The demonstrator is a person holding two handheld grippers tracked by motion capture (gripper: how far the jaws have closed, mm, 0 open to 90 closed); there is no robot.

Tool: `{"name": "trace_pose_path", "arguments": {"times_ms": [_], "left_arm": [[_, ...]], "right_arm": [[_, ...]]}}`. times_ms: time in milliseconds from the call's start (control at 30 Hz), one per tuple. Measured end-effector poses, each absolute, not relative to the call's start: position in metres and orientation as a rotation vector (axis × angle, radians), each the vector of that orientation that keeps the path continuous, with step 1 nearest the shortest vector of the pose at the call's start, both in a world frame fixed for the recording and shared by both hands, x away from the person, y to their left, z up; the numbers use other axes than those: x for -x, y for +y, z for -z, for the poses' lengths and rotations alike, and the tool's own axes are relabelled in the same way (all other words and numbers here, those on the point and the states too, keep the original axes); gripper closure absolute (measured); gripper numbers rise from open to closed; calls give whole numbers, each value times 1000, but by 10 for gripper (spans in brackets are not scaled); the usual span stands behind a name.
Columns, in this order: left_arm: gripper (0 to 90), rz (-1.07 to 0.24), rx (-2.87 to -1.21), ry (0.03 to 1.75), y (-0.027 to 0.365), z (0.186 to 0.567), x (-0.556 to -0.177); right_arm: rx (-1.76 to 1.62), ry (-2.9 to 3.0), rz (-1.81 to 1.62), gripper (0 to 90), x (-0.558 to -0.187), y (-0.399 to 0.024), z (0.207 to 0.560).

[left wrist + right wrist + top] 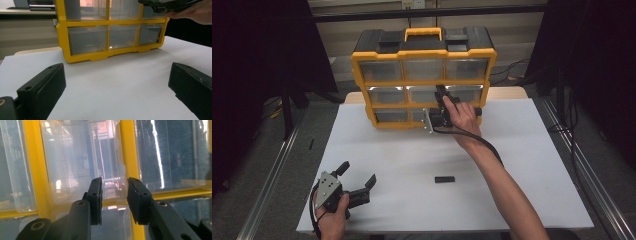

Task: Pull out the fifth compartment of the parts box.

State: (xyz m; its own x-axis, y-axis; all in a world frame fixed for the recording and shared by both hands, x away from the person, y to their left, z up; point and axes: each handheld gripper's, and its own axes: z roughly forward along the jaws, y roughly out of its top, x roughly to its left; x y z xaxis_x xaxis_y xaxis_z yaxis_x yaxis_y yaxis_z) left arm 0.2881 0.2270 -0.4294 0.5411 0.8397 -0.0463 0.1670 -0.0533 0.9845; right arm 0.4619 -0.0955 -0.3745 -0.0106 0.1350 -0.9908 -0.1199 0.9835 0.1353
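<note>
A yellow-and-black organizer [424, 75] with clear drawers stands at the far side of the white table [522, 165]. My right gripper [441, 94] reaches its middle row, close to the post between the centre and right drawers. In the right gripper view the right gripper [114, 186] has its jaws a narrow gap apart at the lower edge of a clear drawer [82, 157], beside a yellow post [128, 150]; clear plastic shows in the gap, and no pad visibly presses on it. My left gripper [358, 174] rests near the front left corner, wide open with nothing between its jaws [117, 75].
A small black block [444, 179] lies on the table between the two arms. The right forearm [507, 190] crosses the table's right half. The organizer's bottom row [110, 40] faces the left gripper. Metal rails run along both sides of the table.
</note>
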Motion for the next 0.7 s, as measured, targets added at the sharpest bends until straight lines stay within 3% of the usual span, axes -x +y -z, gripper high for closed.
{"name": "trace_pose_path", "arguments": {"times_ms": [400,700], "left_arm": [[15,-697,-1555,867,227,428,-287],[15,-688,-1556,892,228,430,-289]], "right_arm": [[19,1534,-179,773,-462,-96,374],[40,1536,-171,786,-462,-98,373]]}}
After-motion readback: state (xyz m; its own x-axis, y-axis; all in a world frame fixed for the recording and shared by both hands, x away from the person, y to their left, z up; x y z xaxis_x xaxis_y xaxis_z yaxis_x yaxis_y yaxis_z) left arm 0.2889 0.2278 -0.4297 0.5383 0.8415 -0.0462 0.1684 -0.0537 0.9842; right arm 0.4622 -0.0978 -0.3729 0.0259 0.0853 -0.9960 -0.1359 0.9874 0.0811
